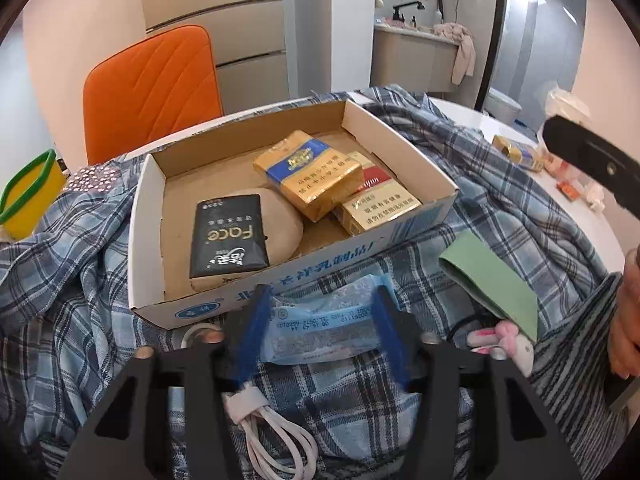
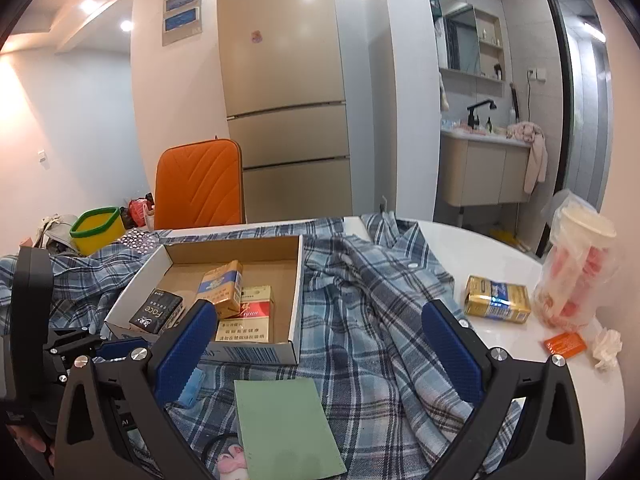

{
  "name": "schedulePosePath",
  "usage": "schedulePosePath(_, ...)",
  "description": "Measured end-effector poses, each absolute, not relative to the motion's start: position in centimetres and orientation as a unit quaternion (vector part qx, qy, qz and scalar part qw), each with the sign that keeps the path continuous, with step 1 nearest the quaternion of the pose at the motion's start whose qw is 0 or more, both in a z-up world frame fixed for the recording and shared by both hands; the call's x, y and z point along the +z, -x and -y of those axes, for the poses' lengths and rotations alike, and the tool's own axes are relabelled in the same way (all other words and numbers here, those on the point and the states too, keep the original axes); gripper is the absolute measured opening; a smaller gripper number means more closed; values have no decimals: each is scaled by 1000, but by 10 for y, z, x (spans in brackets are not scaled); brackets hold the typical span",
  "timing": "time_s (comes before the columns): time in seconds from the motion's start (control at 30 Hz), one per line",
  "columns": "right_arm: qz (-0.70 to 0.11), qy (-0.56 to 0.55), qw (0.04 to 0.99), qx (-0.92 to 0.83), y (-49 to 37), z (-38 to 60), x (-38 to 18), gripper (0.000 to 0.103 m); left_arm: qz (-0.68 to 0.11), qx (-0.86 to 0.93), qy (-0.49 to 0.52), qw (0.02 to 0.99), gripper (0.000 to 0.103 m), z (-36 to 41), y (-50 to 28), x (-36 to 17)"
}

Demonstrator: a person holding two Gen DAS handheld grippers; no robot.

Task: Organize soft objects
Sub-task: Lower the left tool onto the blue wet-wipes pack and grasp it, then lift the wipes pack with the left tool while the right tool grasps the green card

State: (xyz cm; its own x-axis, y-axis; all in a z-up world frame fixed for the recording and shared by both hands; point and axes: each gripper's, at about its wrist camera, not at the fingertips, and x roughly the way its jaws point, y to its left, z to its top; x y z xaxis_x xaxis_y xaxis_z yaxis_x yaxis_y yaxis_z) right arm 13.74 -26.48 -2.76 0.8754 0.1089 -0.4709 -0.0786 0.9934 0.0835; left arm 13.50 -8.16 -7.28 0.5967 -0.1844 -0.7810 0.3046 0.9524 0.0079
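Handling: your left gripper (image 1: 320, 320) pinches the thin blue plastic packet (image 1: 320, 320) at the white cardboard box (image 1: 400, 232); limp, slippery, so grip mid-body; right gripper (image 2: 320, 340) hangs spread

plaid shirt (image 1: 500, 184) is covering most of the desk (image 2: 520, 280) | green card (image 1: 492, 284) is hiding part of the pink thing (image 1: 504, 336) | white cable (image 1: 276, 440) is running off the bottom edge | print on the blue packet (image 1: 324, 320) is looking too blurry to read

Blue plaid shirt (image 2: 360, 300), orange chair (image 2: 200, 184), green card (image 2: 284, 428), yellow tub (image 2: 98, 236)
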Motion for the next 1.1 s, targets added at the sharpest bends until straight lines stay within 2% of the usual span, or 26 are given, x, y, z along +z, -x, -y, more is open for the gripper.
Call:
schedulePosePath(0.03,-247,-33,967,49,-138,265,-28,103,-429,-136,-76,890,85,84,-135,-73)
schedulePosePath(0.2,-247,-32,967,49,-139,266,-30,103,-426,-135,-103,889,94,95,-135,-75)
schedulePosePath(0.4,-247,-28,967,48,-139,265,-31,103,-467,-122,-133,865,94,105,-146,-90)
schedulePosePath(0.57,-247,-27,967,49,-138,265,-31,103,-495,-123,-90,856,94,93,-157,-96)
schedulePosePath(0.63,-249,-24,967,50,-139,264,-33,103,-502,-125,-67,853,85,87,-159,-97)
schedulePosePath(0.67,-249,-22,967,50,-139,264,-34,103,-504,-127,-60,852,85,85,-159,-97)
schedulePosePath(0.8,-250,-21,967,50,-139,263,-35,103,-494,-125,-50,859,75,82,-154,-94)
schedulePosePath(1.1,-267,-30,961,71,-139,265,-38,103,-420,-145,-53,894,73,79,-128,-71)
